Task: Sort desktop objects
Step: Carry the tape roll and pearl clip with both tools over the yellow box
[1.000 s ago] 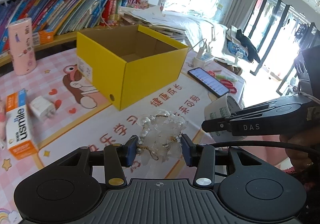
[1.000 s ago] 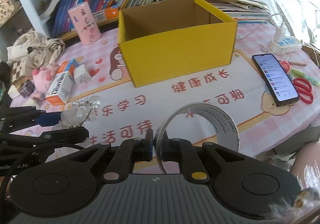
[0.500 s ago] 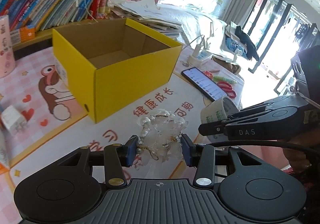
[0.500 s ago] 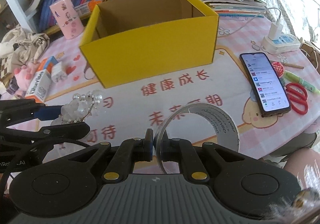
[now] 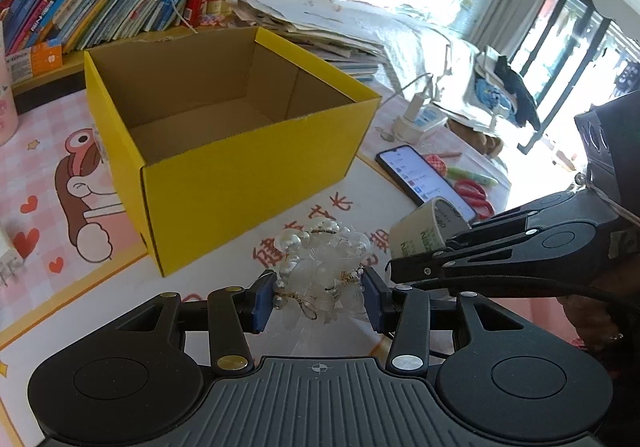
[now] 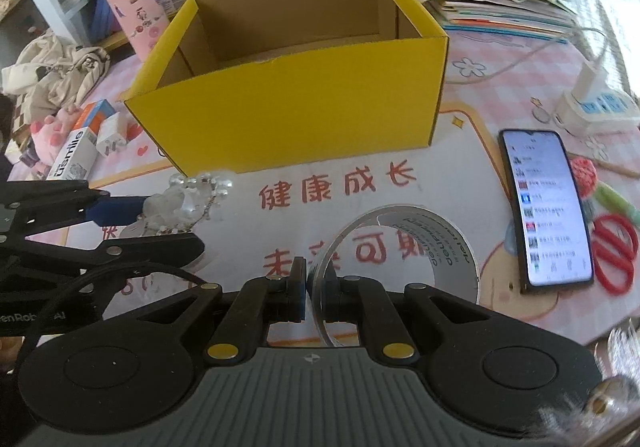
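left hand-held gripper (image 5: 318, 299) clamping pearl hair ornament (image 5: 322, 267) mid-body — light, brittle, snaggy, needing gentle squeeze | right hand-held gripper (image 6: 314, 287) pinching tape roll (image 6: 394, 251) wall — light, stiff, slick | both hovering above table (image 6: 452, 163), near yellow box (image 6: 296, 107)

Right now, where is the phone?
In the right wrist view, the phone lies screen-up on the table's right side, beside the red scissors, right of the yellow box.

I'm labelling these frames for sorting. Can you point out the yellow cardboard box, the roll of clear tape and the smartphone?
yellow cardboard box (image 6: 296, 115): right wrist view, its front outer wall.
roll of clear tape (image 6: 436, 243): right wrist view, printed inner face of the ring.
smartphone (image 6: 548, 207): right wrist view, middle of its lit screen.
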